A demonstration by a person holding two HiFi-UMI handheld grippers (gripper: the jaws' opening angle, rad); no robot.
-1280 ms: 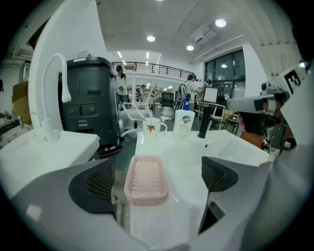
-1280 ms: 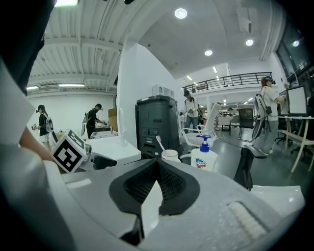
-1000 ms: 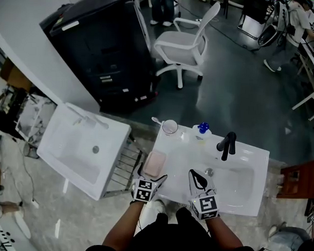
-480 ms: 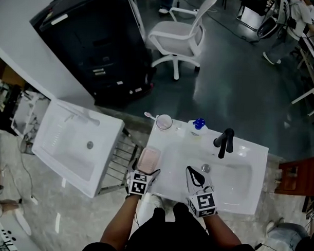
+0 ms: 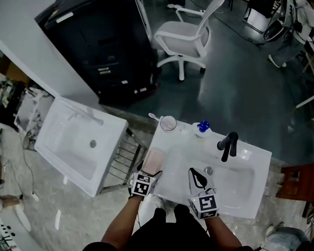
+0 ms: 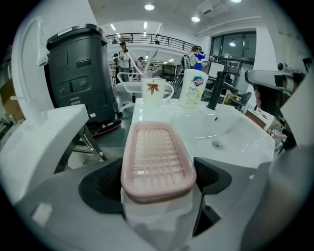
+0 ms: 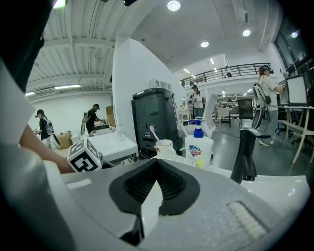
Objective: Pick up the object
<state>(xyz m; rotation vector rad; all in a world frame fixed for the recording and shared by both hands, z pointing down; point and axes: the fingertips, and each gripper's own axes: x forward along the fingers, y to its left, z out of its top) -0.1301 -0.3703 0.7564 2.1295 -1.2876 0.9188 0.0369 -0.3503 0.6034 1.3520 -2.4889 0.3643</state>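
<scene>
The left tongs [image 6: 158, 180] are closing around the pink soap dish [image 6: 157, 159] - it is sitting between the pads, on the sink [image 6: 235, 127] edge. The right tongs [image 7: 154, 184] are hanging shut and empty, just to the right. A cup [image 6: 153, 93] and bottle [image 6: 192, 88] are standing farther ahead.

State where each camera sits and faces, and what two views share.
Head view: on the person's head, looking steeply down at the white sink; both forearms, left gripper and right gripper show.
Left gripper view: on the left gripper, facing along its closing jaws, pink soap dish between them.
Right gripper view: on the right gripper, facing along its shut jaws.
Shared: both gripper views show the mug.
</scene>
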